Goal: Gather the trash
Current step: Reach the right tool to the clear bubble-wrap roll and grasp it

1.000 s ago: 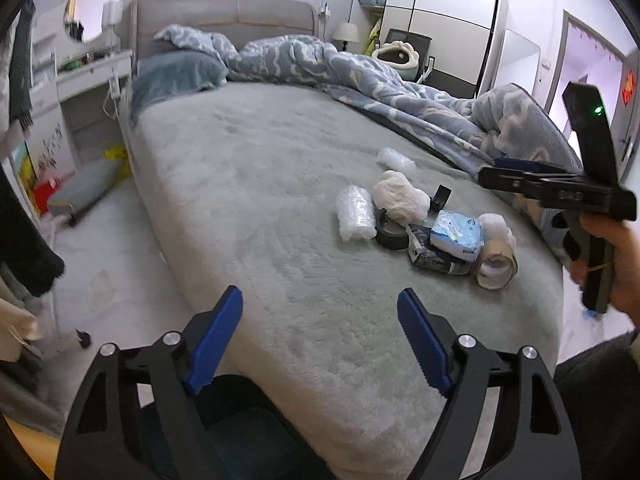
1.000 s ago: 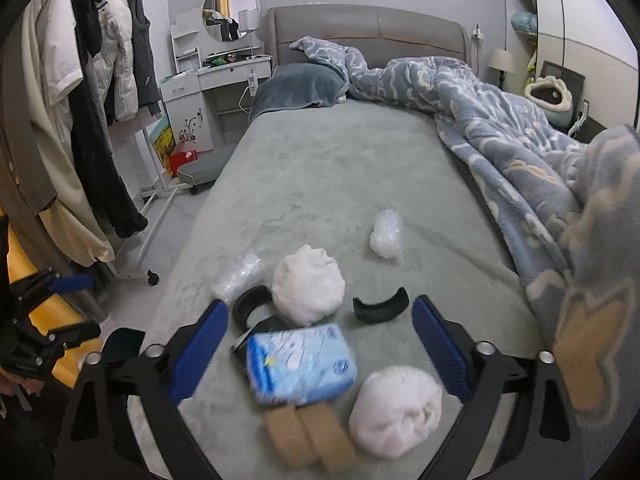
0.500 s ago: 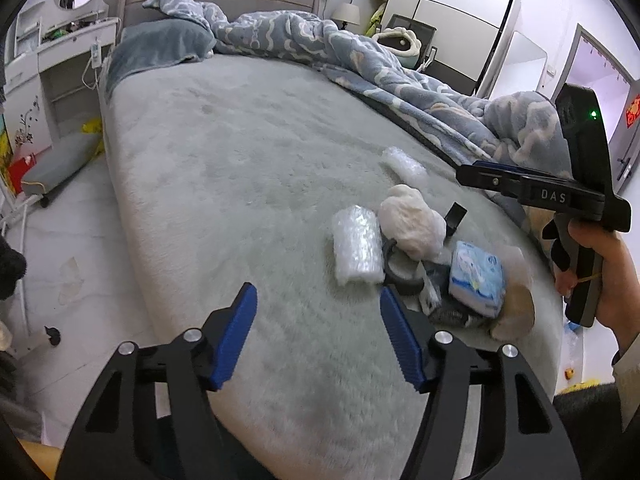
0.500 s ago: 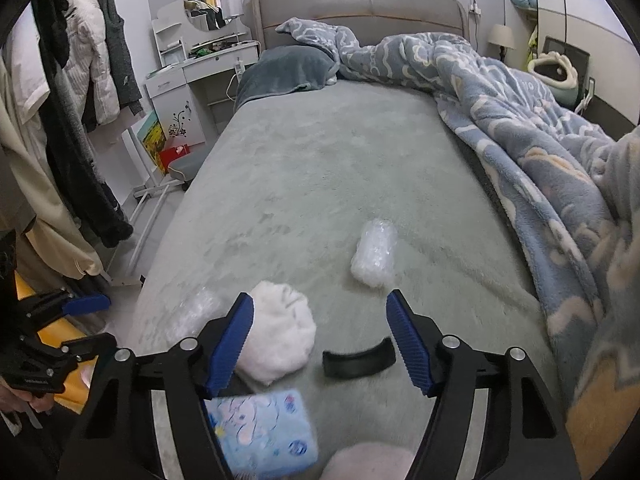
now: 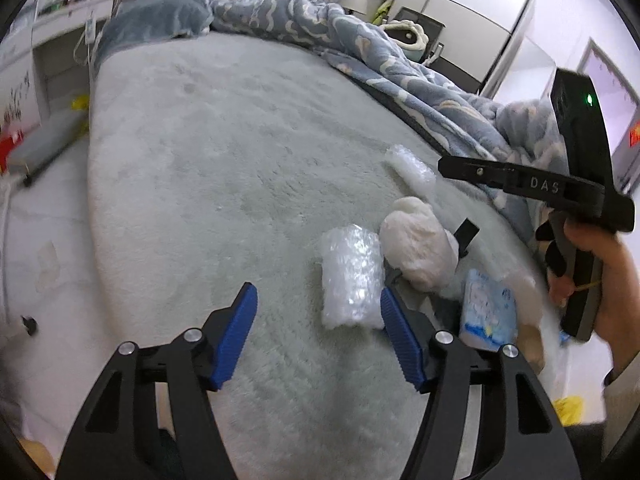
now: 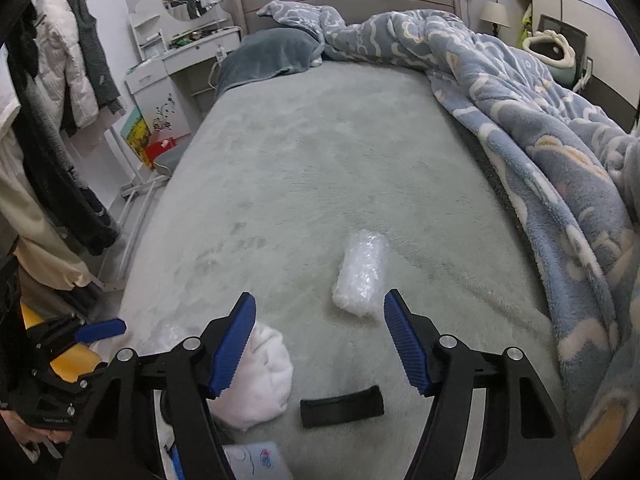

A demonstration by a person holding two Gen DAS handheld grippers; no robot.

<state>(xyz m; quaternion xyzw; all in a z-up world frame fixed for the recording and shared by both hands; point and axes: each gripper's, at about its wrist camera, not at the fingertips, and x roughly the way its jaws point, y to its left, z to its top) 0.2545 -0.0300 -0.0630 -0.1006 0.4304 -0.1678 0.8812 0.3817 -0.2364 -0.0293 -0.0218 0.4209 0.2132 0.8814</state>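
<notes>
1. In the left wrist view a bubble-wrap bundle [image 5: 351, 280] is lying on the bed [image 5: 224, 168] with its long axis running away from the camera, its near end just beside the right fingertip of the left claw [image 5: 318, 312].
2. In the right wrist view a second bubble-wrap roll [image 6: 361, 272] is lying with its long axis running away and tilting slightly right, its near end just ahead of the right claw [image 6: 320, 314], toward the right finger.
3. A white crumpled wad [image 5: 416, 250], a curved black piece [image 6: 342, 406] and a blue-and-white tissue pack [image 5: 488, 310] are sitting close together near the foot of the bed.
4. The bed is wearing a pale grey-green plush cover, with a blue patterned blanket [image 6: 540, 120] bunching along one side and a grey pillow [image 6: 268, 56] at the headboard.
5. A white dressing table [image 6: 176, 64] and hanging coats [image 6: 76, 64] are standing beside the bed.
6. Both claws are standing spread after narrowing, pinching nothing.
</notes>
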